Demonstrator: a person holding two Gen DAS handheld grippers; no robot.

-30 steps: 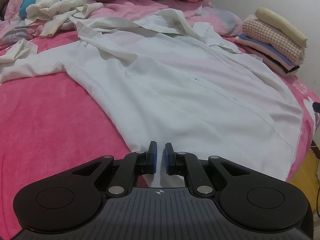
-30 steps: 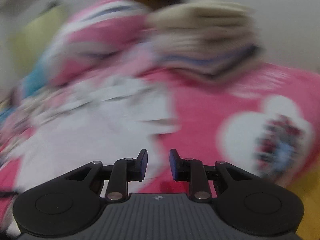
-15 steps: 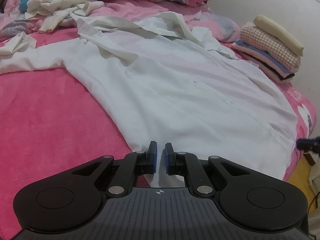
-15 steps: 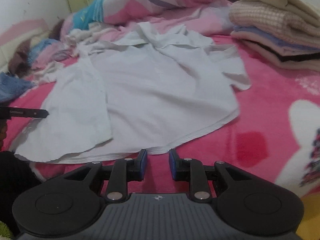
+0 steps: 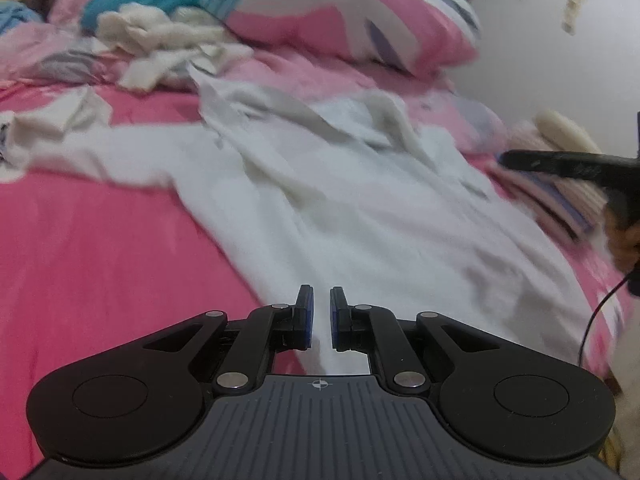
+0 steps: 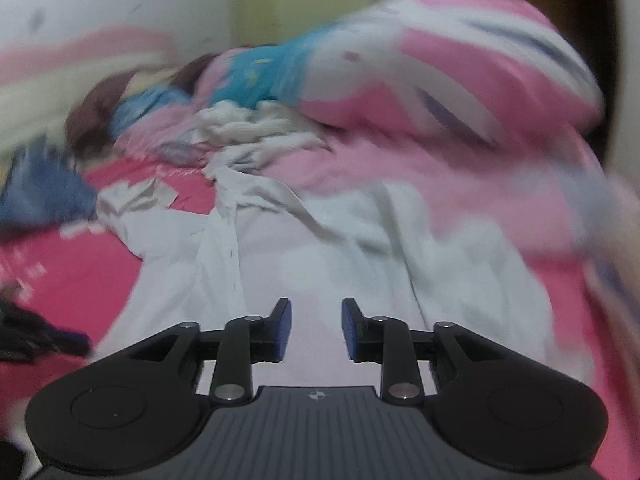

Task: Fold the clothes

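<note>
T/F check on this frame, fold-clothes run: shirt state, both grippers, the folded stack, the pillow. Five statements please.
1. The white shirt lies spread out on the pink blanket. True.
2. The left gripper has its jaws wide apart. False: the jaws are nearly together, only a narrow slit between the pads, and no fabric shows in it.
3. The right gripper grips the shirt's hem. False: its jaws are opening and nothing is between them; the shirt lies beyond and below.
4. A stack of folded clothes sits at the right of the left wrist view. True.
5. The pillow lies on top of the spread shirt. False: it lies beyond the shirt's collar end.
</note>
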